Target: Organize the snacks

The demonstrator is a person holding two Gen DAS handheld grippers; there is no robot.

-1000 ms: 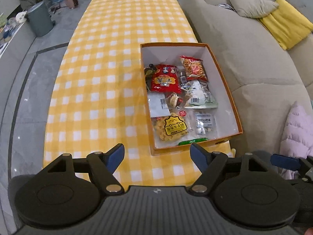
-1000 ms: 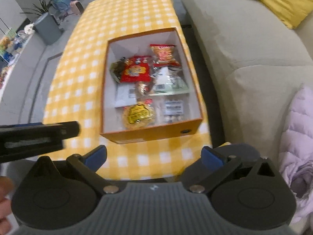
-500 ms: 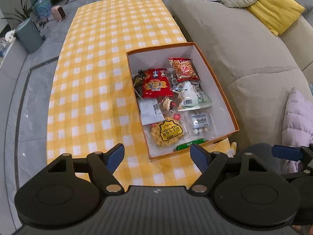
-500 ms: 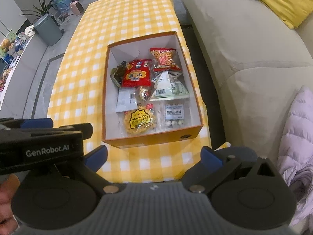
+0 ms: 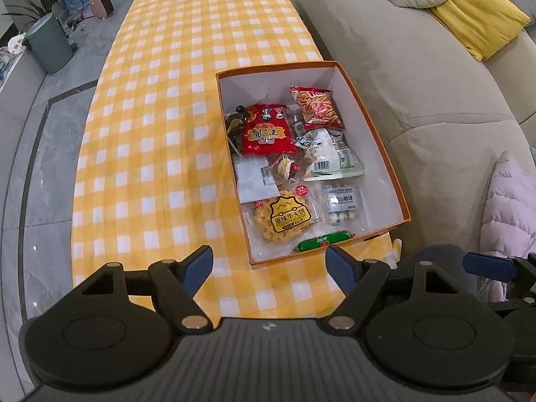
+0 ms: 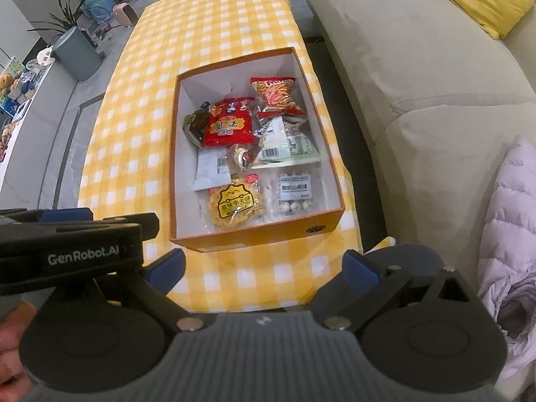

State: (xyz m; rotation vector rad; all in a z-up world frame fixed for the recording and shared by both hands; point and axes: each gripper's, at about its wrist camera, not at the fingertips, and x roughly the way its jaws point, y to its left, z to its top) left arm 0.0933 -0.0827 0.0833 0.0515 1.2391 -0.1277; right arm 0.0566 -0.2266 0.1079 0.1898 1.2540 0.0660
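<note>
- Left wrist view is showing a long table (image 5: 150, 127) wearing a yellow-and-white checked cloth, sitting on grey tiled floor with a beige sofa (image 5: 418, 77) running along the side nearest the orange box (image 5: 378, 127).
- Past the box's far end, off the table's corner, a grey bin (image 5: 48, 45), a plant and a small pink heater (image 5: 100, 6) are standing on the floor.
- One yellow cushion (image 5: 479, 23) is lying on the sofa, well beyond the box.
- That box is sitting open on the table's sofa-side edge, holding all the snacks: I'm counting roughly ten packets.
- Inside the box: one red bag (image 5: 266, 132), one orange stick-snack bag (image 5: 316, 105), one yellow waffle pack (image 5: 284, 217), one green sausage (image 5: 325, 241) at its near wall.
- Left gripper (image 5: 269, 263) is hovering just short of the box, jaws spread wide, nothing between them.
- Right gripper (image 6: 263, 269) is doing the same: open and empty.
</note>
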